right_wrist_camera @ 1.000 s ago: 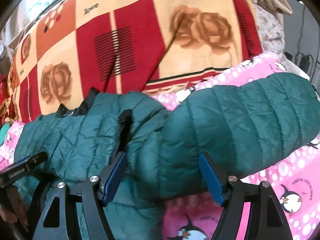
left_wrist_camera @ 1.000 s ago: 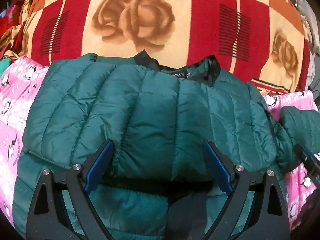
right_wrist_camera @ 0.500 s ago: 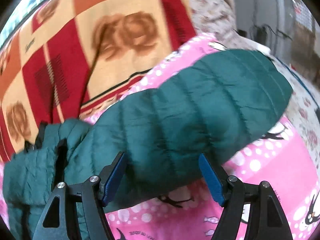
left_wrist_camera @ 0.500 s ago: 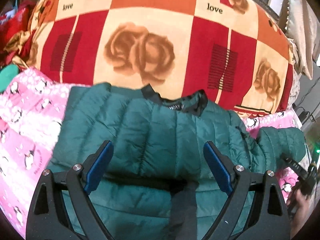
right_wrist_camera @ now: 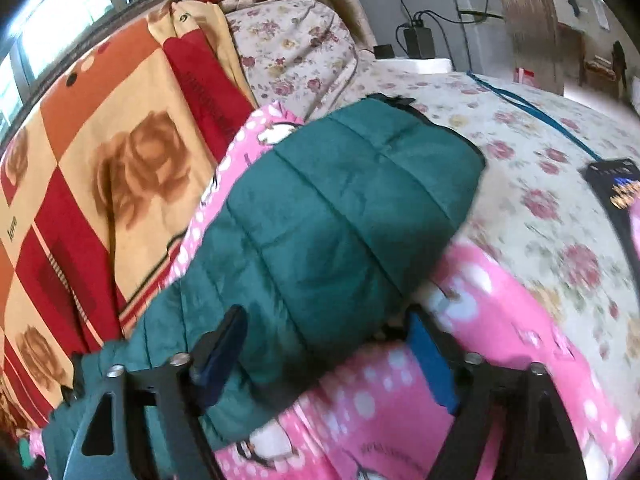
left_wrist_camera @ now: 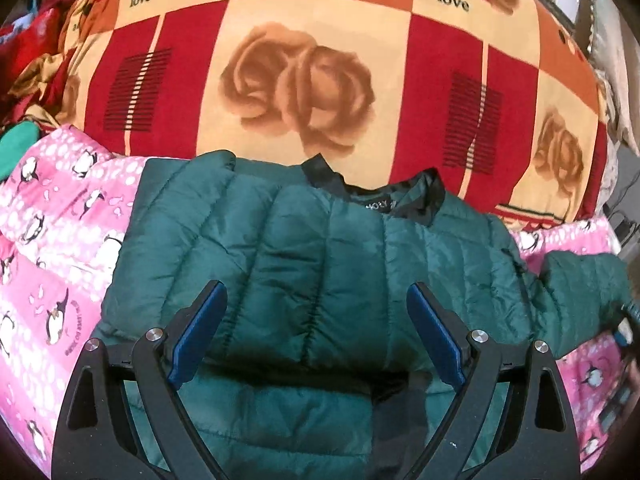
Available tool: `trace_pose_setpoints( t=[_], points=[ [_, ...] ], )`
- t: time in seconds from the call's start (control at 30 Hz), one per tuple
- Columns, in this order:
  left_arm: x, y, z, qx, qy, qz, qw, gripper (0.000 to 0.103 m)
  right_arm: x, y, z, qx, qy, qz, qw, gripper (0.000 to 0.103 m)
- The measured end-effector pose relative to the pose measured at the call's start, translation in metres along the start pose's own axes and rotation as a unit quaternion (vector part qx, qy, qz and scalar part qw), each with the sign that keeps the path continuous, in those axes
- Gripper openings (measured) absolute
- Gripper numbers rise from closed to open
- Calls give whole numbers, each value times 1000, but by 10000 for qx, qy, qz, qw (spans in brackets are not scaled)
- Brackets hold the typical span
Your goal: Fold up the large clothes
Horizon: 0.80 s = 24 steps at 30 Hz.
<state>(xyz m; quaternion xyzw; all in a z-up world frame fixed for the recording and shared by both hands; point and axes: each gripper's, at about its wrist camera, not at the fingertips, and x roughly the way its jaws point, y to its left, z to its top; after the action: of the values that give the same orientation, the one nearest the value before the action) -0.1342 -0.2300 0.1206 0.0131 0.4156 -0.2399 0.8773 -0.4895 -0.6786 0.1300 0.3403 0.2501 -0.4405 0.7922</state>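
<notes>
A dark green quilted jacket (left_wrist_camera: 320, 264) lies on the pink penguin blanket (left_wrist_camera: 60, 260), collar away from me, its left side folded over the body. My left gripper (left_wrist_camera: 316, 320) hovers open over the jacket's lower half with nothing between its pads. The jacket's right sleeve (right_wrist_camera: 340, 220) stretches out to the right, its cuff reaching the floral sheet (right_wrist_camera: 540, 184). My right gripper (right_wrist_camera: 326, 352) straddles the sleeve near its shoulder end; its jaws are opening, the sleeve lies between them, and the blurred pads stand off the fabric.
A red and orange rose blanket (left_wrist_camera: 300, 80) rises behind the jacket. Red clothes (left_wrist_camera: 24, 52) pile at the far left. A dark device on a blue cord (right_wrist_camera: 612, 184) lies on the floral sheet, and a charger with cables (right_wrist_camera: 418, 40) sits beyond.
The left gripper drew back and up, so more of the blanket shows. The right gripper swung right along the sleeve, rolled, and its jaws widened.
</notes>
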Motion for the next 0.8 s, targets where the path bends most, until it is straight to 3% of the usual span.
trace_pose_setpoints(
  t=[0.1, 0.13, 0.17, 0.23, 0.3, 0.43, 0.57, 0.8],
  points=[
    [5, 0, -4, 53, 14, 77, 10000, 91, 8, 3, 5, -139, -209, 359, 9990, 88],
    [8, 1, -5, 43, 75, 72, 9999, 91, 8, 1, 5, -97, -299, 555, 9980, 75],
    [11, 2, -6, 32, 125, 77, 9999, 91, 9, -4, 7, 41, -335, 714, 9969, 51],
    [11, 5, -7, -27, 121, 83, 9999, 91, 16, -20, 8, 578, -253, 1289, 9897, 27],
    [8, 9, -8, -148, 23, 43, 9999, 91, 17, -26, 6, 854, -198, 1560, 9839, 19],
    [-1, 12, -8, -178, -7, -27, 9998, 91, 1, -17, 4, 1139, -152, 2601, 9587, 13],
    [-13, 20, -9, -128, -104, 58, 9998, 91, -23, 31, -1, 512, -152, 2788, 9588, 13],
    [-33, 44, -8, -397, -208, 80, 9990, 91, -52, 145, -40, -971, 175, 3156, 9437, 13]
  ],
)
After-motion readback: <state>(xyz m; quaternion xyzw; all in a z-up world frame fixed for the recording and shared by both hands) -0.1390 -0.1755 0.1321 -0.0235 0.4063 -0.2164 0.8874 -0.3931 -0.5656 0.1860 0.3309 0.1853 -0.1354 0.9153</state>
